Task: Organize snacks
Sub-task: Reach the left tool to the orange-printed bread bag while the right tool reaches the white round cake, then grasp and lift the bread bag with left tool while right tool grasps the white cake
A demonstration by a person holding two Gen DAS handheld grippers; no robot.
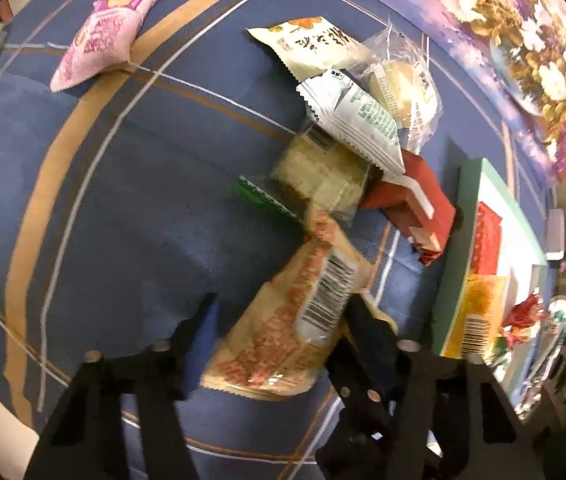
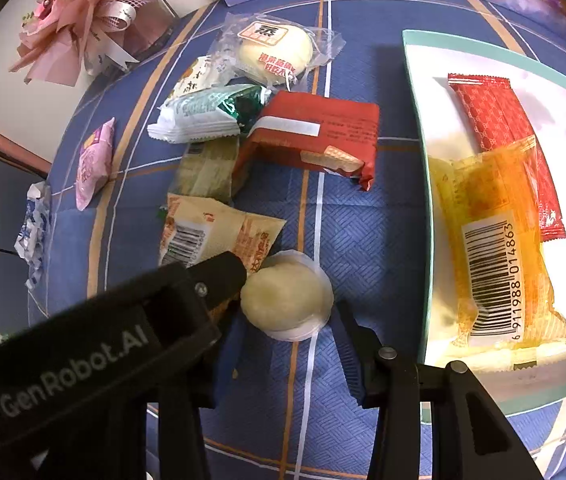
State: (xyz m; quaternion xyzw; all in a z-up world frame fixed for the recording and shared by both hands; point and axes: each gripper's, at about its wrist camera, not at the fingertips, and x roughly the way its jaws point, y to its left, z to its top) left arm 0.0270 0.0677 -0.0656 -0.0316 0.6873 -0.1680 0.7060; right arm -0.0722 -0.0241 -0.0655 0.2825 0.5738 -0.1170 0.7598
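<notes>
Left wrist view: the left claw (image 1: pixel 279 320) points steeply down at the counter (image 1: pixel 123 200), which wears a blue cloth with tan and white stripes. Its two black fingers (image 1: pixel 367 328) rise from the bottom edge and stand on either side of a tan packet with a barcode (image 1: pixel 295 312), lying slanted at lower centre. The right finger touches the packet's edge; the left one stands just clear, so the jaws are around the packet but not clenched on it. Above it a heap of snacks runs toward the upper right — a clear pack of pale squares (image 1: pixel 323 168), a white-and-green packet (image 1: pixel 359 120), a red packet (image 1: pixel 415 200), a wrapped bun (image 1: pixel 403 88) and a cream packet with dark writing (image 1: pixel 311 44). A pink packet (image 1: pixel 99 40) lies well apart at upper left. The white tray with a green rim (image 1: pixel 467 208) stands at the right edge.

Right wrist view: the right claw (image 2: pixel 287 300), also aimed steeply down, straddles a round pale bun in clear wrap (image 2: pixel 287 296) at lower centre. Only its right finger (image 2: pixel 355 332) is clear, beside the wrap; whether the pads press I cannot tell from the picture, though the jaws stand nearly closed. The left claw's black body (image 2: pixel 123 320) crosses the lower left, its tip over the tan packet. In the tray at right lie a long red packet (image 2: pixel 499 120) and an orange packet with a barcode (image 2: pixel 495 248) — the orange one overlapping the red.
</notes>
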